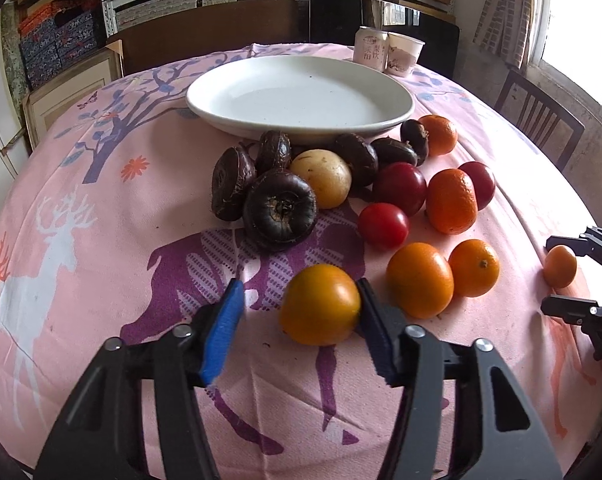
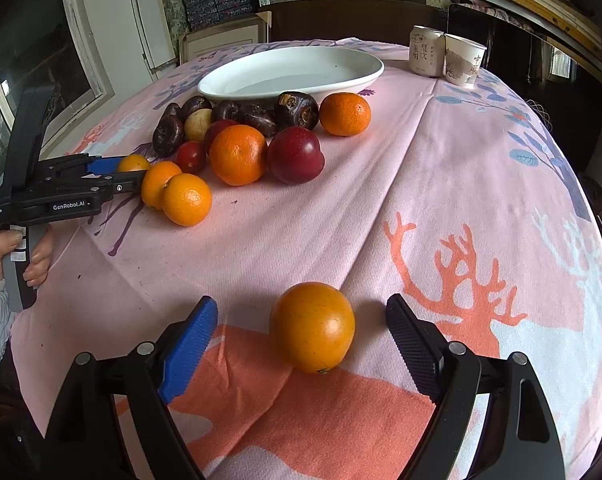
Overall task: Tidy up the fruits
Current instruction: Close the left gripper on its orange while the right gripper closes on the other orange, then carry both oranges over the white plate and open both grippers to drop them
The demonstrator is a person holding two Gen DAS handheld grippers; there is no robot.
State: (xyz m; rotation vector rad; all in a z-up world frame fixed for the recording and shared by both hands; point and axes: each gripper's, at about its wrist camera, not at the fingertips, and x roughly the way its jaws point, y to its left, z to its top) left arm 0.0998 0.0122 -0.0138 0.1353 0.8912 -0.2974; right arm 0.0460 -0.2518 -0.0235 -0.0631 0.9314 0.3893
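A white plate (image 1: 301,96) stands empty at the back of the table; it also shows in the right wrist view (image 2: 293,70). Before it lies a heap of fruit: dark water chestnuts (image 1: 279,210), a pale round fruit (image 1: 321,178), red plums (image 1: 399,188) and orange citrus (image 1: 451,200). My left gripper (image 1: 299,312) is open around an orange fruit (image 1: 320,305), its right pad touching it. My right gripper (image 2: 301,334) is open around a lone orange fruit (image 2: 312,327), not touching; it shows at the right edge in the left wrist view (image 1: 560,266).
A drink can (image 1: 369,48) and a paper cup (image 1: 405,54) stand behind the plate. The table has a pink deer-print cloth (image 2: 421,184). A wooden chair (image 1: 537,116) stands at the right. Shelves with boxes line the back wall.
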